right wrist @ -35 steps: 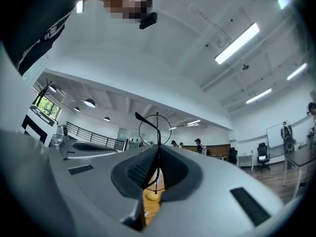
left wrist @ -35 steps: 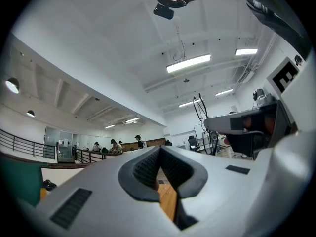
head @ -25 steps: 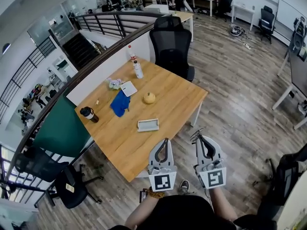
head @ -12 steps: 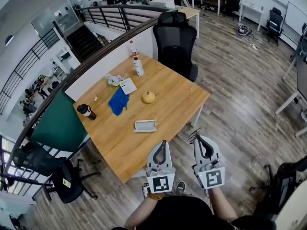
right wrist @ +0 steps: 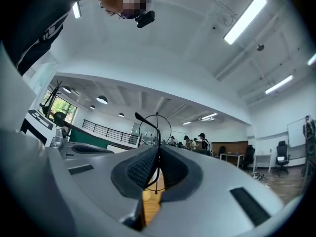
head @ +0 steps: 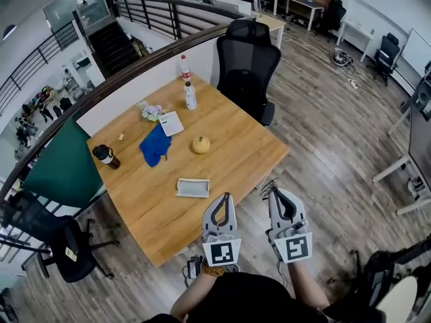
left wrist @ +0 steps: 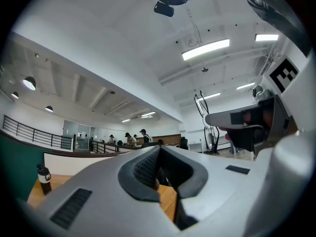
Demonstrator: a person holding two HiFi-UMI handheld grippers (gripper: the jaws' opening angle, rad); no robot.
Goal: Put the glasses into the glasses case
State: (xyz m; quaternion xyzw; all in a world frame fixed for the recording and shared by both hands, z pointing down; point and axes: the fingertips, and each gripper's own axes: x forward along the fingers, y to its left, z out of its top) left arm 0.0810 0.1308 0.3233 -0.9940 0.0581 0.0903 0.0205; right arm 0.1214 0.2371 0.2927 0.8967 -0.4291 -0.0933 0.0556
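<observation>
The glasses case [head: 192, 188], a pale open tray, lies on the wooden table [head: 155, 227] towards its near edge. Thin wire-framed glasses [head: 269, 188] stick out of my right gripper [head: 275, 194], which is shut on them off the table's near right corner, over the floor. In the right gripper view the wire frame [right wrist: 157, 132] stands clamped between the pads of that gripper [right wrist: 157, 154]. Beside it my left gripper [head: 226, 198] hangs at the table's near edge, right of the case, with its jaws [left wrist: 158, 154] together and nothing in them.
On the table lie a blue cloth [head: 154, 145], an orange fruit [head: 201, 145], a white card [head: 170, 123], a black cup [head: 104, 156] and two bottles [head: 190, 95]. A black office chair [head: 250, 58] stands at the far side. A railing [head: 101, 89] runs along the left.
Both grippers have moved level towards the table together with the person. In the head view the table and case have slid left and down. The right gripper still holds the glasses.
</observation>
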